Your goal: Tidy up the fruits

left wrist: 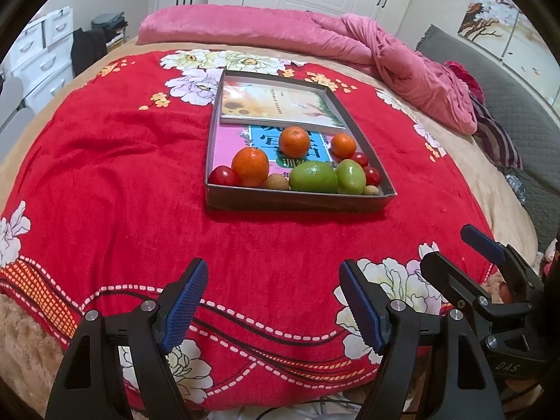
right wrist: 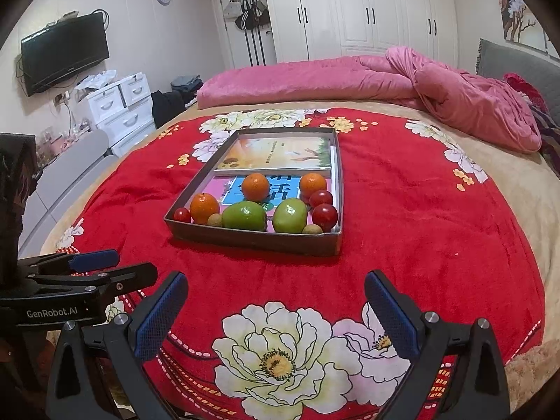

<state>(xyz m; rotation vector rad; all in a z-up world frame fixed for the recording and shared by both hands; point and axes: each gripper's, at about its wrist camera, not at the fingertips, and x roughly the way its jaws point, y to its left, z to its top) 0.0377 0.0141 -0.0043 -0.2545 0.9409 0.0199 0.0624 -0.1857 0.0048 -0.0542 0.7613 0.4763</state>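
Fruits (right wrist: 250, 215) and books (right wrist: 276, 154) fill tray (right wrist: 252, 239); left claw (left wrist: 273, 306), right claw (right wrist: 276, 315) open, empty.

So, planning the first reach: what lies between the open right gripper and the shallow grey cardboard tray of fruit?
Only bare red floral blanket separates the right gripper from the grey cardboard tray, seen in the right wrist view.

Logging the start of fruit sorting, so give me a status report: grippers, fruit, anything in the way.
Left hand-held gripper and right hand-held gripper: open, empty, short of the tray. Round oranges, green fruits, red tomatoes all in shallow grey cardboard tray. Path clear.
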